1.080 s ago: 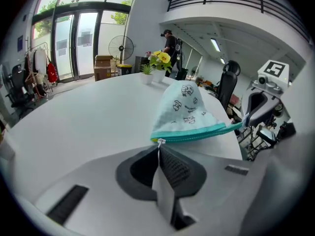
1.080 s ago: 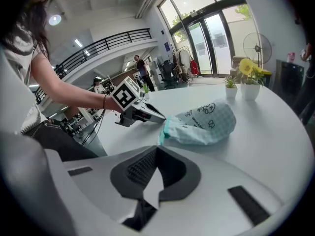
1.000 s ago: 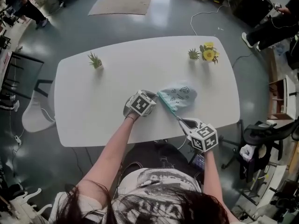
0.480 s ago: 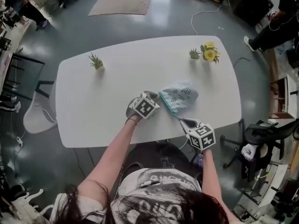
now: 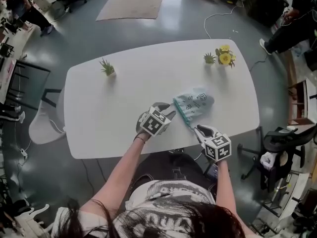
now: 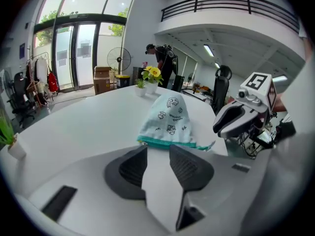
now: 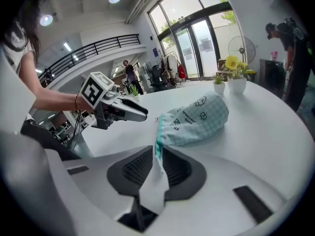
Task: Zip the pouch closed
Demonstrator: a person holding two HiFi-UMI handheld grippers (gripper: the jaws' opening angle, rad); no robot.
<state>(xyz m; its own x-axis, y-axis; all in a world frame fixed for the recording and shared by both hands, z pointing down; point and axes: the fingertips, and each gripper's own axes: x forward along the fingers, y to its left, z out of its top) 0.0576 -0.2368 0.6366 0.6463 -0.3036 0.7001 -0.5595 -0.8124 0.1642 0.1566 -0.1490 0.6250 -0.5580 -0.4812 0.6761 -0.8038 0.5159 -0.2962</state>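
Observation:
A pale blue pouch [image 5: 195, 102] with a teal zipper edge lies on the white table [image 5: 99, 108], its printed side up. My left gripper [image 5: 168, 110] hangs just short of the zipper's left end. Its jaws are opening, and in the left gripper view only bare table shows between the fingertips of this gripper [image 6: 157, 149], with the pouch [image 6: 167, 119] lying beyond them. My right gripper [image 5: 196, 128] is shut on the pouch's near corner. In the right gripper view the teal edge of the pouch [image 7: 194, 117] runs into the closed jaws of the right gripper [image 7: 158, 154].
A small green plant [image 5: 107, 67] stands at the table's far left. A yellow flower pot [image 5: 225, 57] with a smaller plant [image 5: 209, 58] stands at the far right. A dark office chair [image 5: 277, 143] is off the right edge and a white chair [image 5: 42, 128] off the left.
My left gripper has let go of the zipper end, opened and drawn back a little from the pouch. The right gripper keeps its hold on the corner.

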